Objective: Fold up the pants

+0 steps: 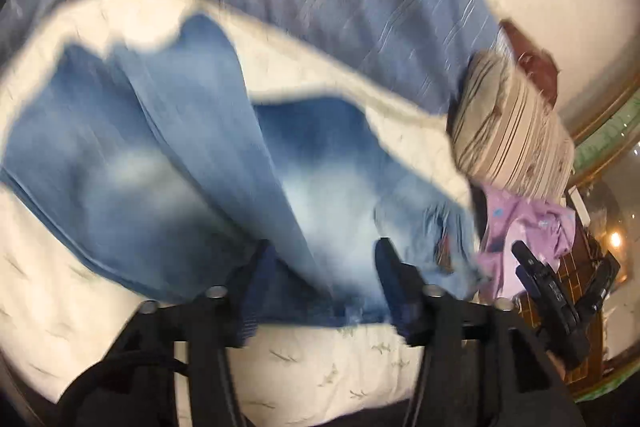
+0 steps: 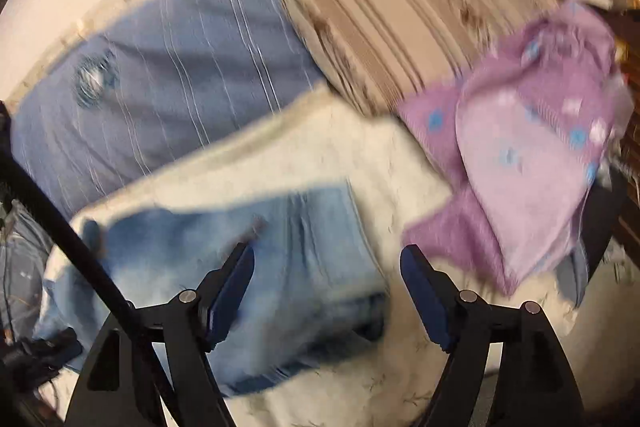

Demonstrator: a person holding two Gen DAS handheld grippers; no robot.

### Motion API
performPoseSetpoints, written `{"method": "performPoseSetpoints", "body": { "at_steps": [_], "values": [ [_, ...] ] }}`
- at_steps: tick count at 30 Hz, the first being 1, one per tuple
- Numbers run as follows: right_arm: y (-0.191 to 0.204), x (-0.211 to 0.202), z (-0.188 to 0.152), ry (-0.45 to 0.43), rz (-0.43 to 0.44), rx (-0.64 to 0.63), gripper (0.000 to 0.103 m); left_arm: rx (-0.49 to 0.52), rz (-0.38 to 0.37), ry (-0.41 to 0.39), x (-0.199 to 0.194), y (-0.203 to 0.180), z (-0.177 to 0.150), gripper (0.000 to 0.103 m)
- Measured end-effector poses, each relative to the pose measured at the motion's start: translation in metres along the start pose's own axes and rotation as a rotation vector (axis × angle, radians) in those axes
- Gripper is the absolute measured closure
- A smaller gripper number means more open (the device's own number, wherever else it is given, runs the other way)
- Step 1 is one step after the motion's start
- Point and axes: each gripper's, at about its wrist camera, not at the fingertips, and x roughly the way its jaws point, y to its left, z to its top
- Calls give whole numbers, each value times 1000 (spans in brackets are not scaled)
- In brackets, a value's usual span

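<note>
Faded blue jeans point(image 1: 168, 163) lie spread on a white quilt point(image 1: 80, 307), both views blurred by motion. My left gripper point(image 1: 320, 259) is open, its fingers astride the near edge of the jeans, with denim between them but not pinched. The jeans also show in the right wrist view point(image 2: 280, 251), bunched in folds. My right gripper point(image 2: 326, 267) is open and empty, hovering over the right edge of the jeans and the quilt point(image 2: 400, 387). The right gripper also shows in the left wrist view point(image 1: 560, 291) at the right edge.
A purple patterned garment point(image 2: 532, 155) lies to the right of the jeans. A striped beige pillow point(image 2: 400, 27) sits behind it. A blue striped sheet point(image 2: 160, 87) covers the bed's far side. Wooden furniture point(image 1: 572, 267) stands beyond the bed.
</note>
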Motion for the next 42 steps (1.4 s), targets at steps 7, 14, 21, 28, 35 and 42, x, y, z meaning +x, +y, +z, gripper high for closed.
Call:
{"method": "performPoseSetpoints", "body": {
  "at_steps": [7,14,21,28,35,42],
  "values": [
    [113,28,6,229,560,-163,26,-45,308,-41,-29,46,97,48],
    [269,79,-33,434,746,-452,35,-228,266,30,11,107,158,49],
    [345,94,-81,408,654,-673,37,-241,269,69,26,122,176,50],
    [340,111,-100,425,496,-677,87,-348,282,216,76,150,172,54],
    [325,118,-84,473,535,-568,95,-324,223,88,63,139,182,91],
    [307,59,-48,330,693,-464,96,-229,229,-179,-40,104,153,90]
  ]
}}
